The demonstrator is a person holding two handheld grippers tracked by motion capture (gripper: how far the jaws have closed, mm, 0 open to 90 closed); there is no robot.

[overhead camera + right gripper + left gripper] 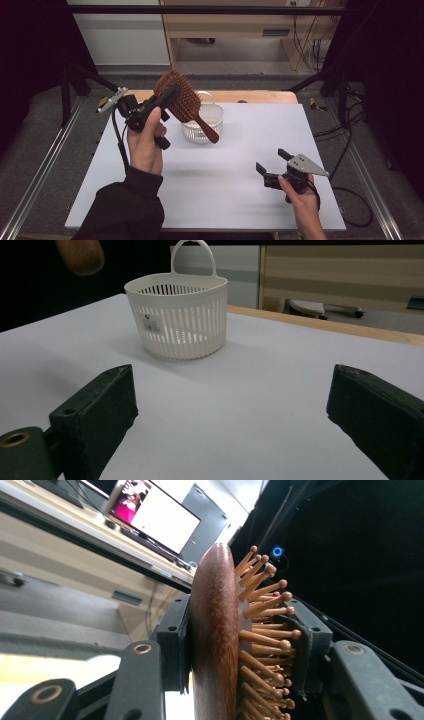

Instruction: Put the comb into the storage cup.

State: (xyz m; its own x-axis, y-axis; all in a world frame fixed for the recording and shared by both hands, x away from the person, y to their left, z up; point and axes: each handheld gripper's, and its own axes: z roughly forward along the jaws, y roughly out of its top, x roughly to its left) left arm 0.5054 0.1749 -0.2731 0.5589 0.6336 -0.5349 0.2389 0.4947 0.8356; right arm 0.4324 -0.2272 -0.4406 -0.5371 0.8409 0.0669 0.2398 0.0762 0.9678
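High view: we hold the left gripper (167,97) raised above the table (215,200), its jaws clamped on the head of the wooden hairbrush (182,102). The brush hangs tilted in the air, head up and to the left, handle slanting down to the right in front of the white basket (210,117), which stands on the table near its far edge. In the left gripper view we see the grip from close up: one pad lies flat against the smooth wooden back of the hairbrush (215,640), the other presses on the tips of the bristles, so the head sits edge-on between the two. Our right gripper (274,162) rests low over the table, well apart from the brush, jaws spread wide with nothing between them; its own view looks across the bare surface at the basket (177,322).
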